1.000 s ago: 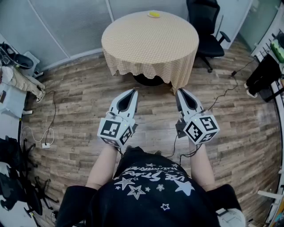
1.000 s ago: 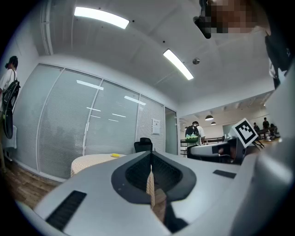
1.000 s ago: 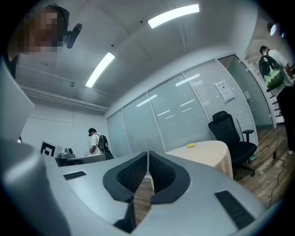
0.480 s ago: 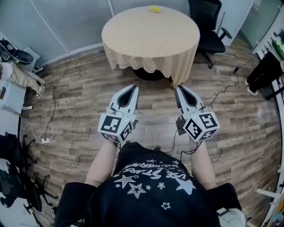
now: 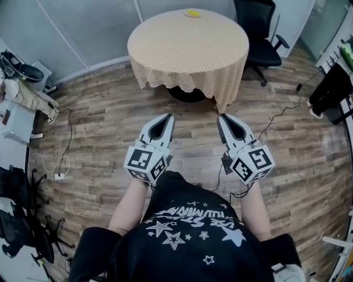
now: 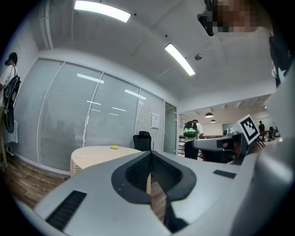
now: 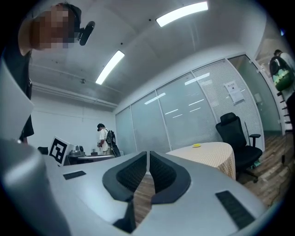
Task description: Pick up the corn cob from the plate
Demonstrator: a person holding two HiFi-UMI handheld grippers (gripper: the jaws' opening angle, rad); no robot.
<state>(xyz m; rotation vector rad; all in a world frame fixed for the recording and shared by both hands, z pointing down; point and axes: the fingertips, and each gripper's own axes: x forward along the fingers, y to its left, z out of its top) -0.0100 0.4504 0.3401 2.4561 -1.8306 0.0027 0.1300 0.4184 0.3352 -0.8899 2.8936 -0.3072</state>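
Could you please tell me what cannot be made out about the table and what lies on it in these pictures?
Yellow item on the table: too small in every view to tell cob from plate.
Table base: head view, mostly hidden by the tablecloth.
Office chair: head view, cut off by the top edge.

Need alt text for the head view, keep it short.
A person in a black star-print shirt holds the left gripper and right gripper, both shut and empty, over a wood floor, short of a round table with a tan cloth. A small yellow item sits at the table's far edge; a black office chair stands to its right.
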